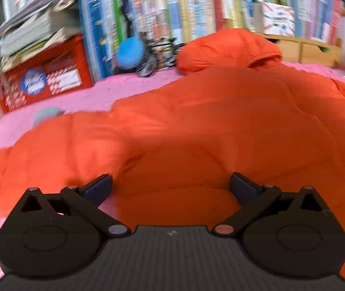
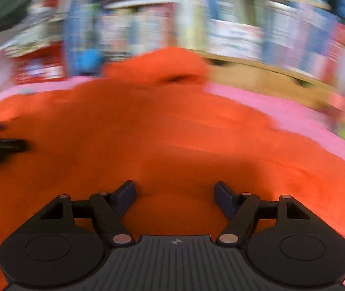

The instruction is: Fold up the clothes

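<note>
An orange puffy hooded jacket (image 1: 221,121) lies spread on a pink bedspread (image 1: 80,99), its hood (image 1: 230,48) at the far end near the books. My left gripper (image 1: 171,186) is open and empty, just above the jacket's near hem. In the right wrist view the jacket (image 2: 160,133) fills the middle, blurred by motion. My right gripper (image 2: 174,195) is open and empty over the jacket's near part. The left gripper's fingers (image 2: 0,145) show at the left edge of the right wrist view.
A row of upright books (image 1: 184,14) stands behind the bed. A red crate (image 1: 41,80) with stacked papers sits at the back left. A blue ball (image 1: 130,52) and a small toy bicycle (image 1: 157,55) lie near the hood. A wooden box (image 1: 306,48) stands back right.
</note>
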### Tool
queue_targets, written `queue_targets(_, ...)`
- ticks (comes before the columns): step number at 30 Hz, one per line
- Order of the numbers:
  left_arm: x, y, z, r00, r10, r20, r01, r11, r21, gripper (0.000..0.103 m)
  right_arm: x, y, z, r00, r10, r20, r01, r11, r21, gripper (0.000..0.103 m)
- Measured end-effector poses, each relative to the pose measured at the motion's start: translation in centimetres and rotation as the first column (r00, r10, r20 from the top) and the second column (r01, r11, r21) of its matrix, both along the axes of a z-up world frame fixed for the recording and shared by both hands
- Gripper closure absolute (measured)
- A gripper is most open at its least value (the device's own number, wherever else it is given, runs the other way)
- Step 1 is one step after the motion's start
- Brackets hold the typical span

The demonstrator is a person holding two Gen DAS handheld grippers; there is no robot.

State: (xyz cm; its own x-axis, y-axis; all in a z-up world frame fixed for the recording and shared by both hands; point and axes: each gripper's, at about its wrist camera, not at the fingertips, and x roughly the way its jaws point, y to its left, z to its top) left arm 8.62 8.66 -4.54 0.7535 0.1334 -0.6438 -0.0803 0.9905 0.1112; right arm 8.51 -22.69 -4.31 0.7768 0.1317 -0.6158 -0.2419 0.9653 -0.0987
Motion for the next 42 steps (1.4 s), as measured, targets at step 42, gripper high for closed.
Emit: queue_targets(42, -1.0, -4.7, 8.0, 0.985, -0.136, 0.111, 0.14, 0.989, -0.036, 0.0, -7.4, -1.1, 3.0, 0.957, 0.126, 0.26, -0.131, 0.991, 0.002, 0.004)
